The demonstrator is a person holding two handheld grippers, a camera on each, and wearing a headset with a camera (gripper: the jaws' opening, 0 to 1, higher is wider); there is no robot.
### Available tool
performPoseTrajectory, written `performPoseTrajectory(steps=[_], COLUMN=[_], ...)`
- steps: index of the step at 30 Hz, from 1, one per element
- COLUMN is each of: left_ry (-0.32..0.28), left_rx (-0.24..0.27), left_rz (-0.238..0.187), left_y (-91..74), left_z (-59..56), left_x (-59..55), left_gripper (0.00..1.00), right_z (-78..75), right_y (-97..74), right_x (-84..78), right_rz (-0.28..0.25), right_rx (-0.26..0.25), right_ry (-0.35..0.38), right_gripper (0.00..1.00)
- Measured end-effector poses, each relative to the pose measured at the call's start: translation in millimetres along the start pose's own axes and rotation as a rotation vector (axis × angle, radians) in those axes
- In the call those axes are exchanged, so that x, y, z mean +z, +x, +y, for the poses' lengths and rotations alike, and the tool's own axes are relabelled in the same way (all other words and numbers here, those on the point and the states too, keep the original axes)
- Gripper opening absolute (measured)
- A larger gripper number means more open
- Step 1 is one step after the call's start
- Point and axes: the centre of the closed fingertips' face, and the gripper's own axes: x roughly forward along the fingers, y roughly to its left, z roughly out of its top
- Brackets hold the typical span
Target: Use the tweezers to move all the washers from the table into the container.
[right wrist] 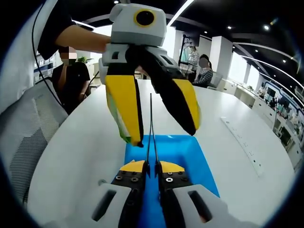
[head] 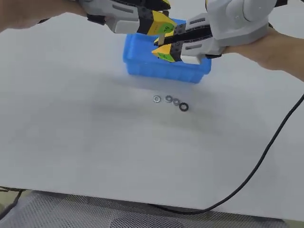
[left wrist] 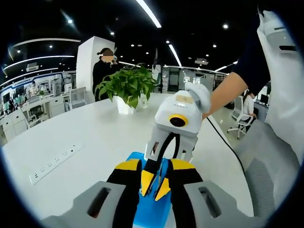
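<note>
Where the fingers of the right gripper (right wrist: 151, 167) close to a narrow slit, they clamp the thin dark metal tweezers (right wrist: 151, 118), whose two blades run straight ahead of them and meet in a point. On either side of that point stand the yellow-tipped fingers of the left gripper (right wrist: 162, 135), spread wide and facing the right fingers head-on. One of them hangs just beside the tweezers' blades, and whether it touches them cannot be told. Below both pairs of fingers sits the blue rectangular plastic container (head: 142, 64), open side up, so the tweezers hang over its inside. Past the container's near wall, on the person's side of the fingers, four small round washers (head: 168, 99) lie in a short row on the white counter (head: 85, 142). Three are silvery, and a darker ring (head: 184, 107) ends the row on the right gripper's side. They lie well apart from the fingers and the tweezers. A black cable (head: 266, 153) trails over the counter, further out on the right gripper's side.
</note>
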Motion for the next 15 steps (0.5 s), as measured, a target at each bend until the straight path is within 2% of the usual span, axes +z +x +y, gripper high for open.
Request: performPoseTrajectory(steps=[4,6,9,13,15], left_ry=[0.011,0.087,0.035,0.074,0.092], left_rx=[-0.025,-0.011,-0.039,-0.059,-0.055], left_rz=[0.018,0.029,0.015,0.056,0.051], left_y=[2.0,2.1,2.8,3.9,4.2], left_z=[-2.5,0.9,-4.2,-6.3,-5.6], left_x=[-2.2,-1.5,1.7,-4.3,-3.1], left_gripper=[0.19,0.15,0.14,0.09,0.08], right_z=[-1.3,-0.9,-1.9,-2.4,-1.2], right_y=[-0.6,-0.9,-1.3,-1.4,-1.4], right_x=[-0.8,-0.4,-0.4,-0.2,0.6], right_rz=[0.001,-0.002,-0.003,-0.006,-0.006], right_rx=[-0.003,-0.002,-0.004,-0.006,-0.003], right_ry=[0.001,0.002,0.001,0.004,-0.001], right_gripper=[0.11,0.11,0.11,0.11,0.11])
